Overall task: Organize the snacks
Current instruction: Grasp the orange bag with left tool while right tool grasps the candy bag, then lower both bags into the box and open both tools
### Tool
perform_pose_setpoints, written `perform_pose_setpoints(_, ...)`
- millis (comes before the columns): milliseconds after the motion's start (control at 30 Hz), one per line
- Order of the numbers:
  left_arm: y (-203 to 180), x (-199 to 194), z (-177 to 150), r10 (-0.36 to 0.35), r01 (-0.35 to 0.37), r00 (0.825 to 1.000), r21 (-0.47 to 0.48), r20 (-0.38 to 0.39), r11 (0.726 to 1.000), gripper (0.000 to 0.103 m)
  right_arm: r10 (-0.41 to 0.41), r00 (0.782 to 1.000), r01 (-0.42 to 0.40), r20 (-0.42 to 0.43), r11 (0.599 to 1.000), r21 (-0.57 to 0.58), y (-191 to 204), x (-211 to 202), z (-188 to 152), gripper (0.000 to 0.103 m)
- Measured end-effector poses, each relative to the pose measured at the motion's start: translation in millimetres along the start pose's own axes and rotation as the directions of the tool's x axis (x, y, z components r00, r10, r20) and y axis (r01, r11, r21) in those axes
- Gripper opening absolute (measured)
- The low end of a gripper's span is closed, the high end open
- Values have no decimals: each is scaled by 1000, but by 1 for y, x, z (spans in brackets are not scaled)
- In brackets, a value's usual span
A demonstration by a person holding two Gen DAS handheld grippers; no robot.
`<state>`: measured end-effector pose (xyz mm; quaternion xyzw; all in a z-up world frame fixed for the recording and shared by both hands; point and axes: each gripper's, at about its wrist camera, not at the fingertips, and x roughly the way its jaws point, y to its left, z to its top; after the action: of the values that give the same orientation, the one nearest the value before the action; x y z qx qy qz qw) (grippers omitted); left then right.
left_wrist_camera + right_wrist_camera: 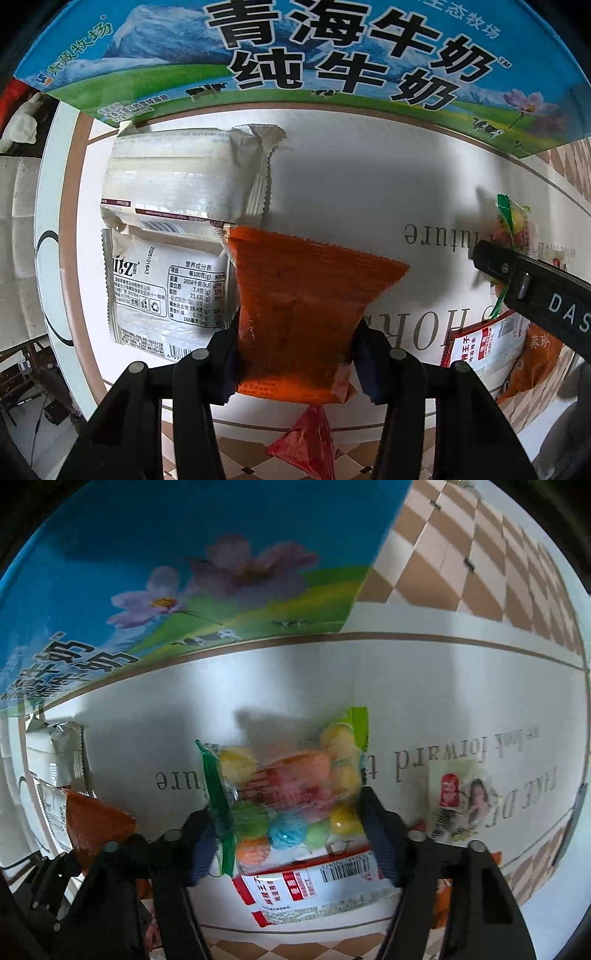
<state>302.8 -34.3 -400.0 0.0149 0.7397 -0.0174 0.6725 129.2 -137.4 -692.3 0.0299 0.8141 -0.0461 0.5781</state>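
Pick-up step, I judge: my left gripper (295,354) clenches the crinkly orange foil packet (299,295) at lower centre; my right gripper (286,834) pinches the clear bag of coloured candy balls (291,794). Next, lift both cleanly toward the blue milk carton box (295,55).

Home: printed tablecloth (369,177), milk carton (295,48)

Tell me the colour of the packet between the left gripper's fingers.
Orange packet, plain on the side shown, clearest in the left wrist view.
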Motion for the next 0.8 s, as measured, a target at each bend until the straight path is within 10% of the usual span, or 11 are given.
perform_pose_setpoints(467, 14, -76, 2, -78, 76, 993, 26, 86, 997, 45, 128, 990, -131, 63, 990, 44, -19, -49, -41, 64)
perform_pose_setpoints(800, 34, -184, 10, -199, 196, 950, 38, 242, 980, 45, 258, 948, -262, 188, 965, -4, -23, -150, -64, 64)
